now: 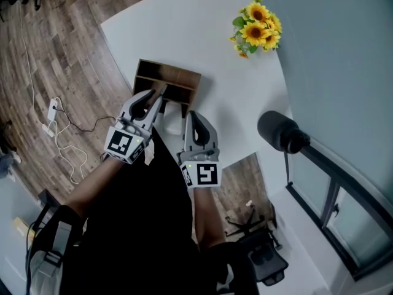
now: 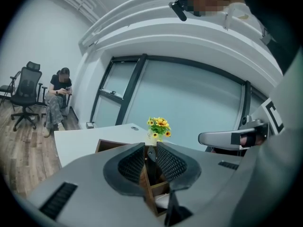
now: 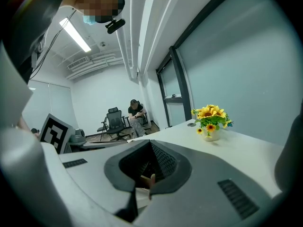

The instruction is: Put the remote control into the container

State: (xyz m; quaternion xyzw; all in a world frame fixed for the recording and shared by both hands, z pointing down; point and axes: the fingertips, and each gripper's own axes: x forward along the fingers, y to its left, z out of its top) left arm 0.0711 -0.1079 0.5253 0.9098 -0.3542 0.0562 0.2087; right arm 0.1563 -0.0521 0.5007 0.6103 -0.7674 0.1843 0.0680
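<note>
A brown wooden container [image 1: 178, 75] with open compartments stands on the white table [image 1: 202, 35]. My left gripper [image 1: 156, 94] hangs over its near edge. In the left gripper view the jaws [image 2: 150, 161] are close together on a slim dark object that looks like the remote control [image 2: 149, 159], above a wooden divider [image 2: 147, 193] of the container [image 2: 106, 145]. My right gripper [image 1: 194, 117] sits just right of it at the table's near edge. Its jaws [image 3: 147, 176] are together and hold nothing I can see.
A small white object [image 1: 174, 123] lies on the table between the grippers. A pot of sunflowers [image 1: 258, 29] stands at the far right of the table. A black rounded fixture [image 1: 279, 131] juts out at the right. Office chairs and a seated person [image 2: 57, 98] are across the room.
</note>
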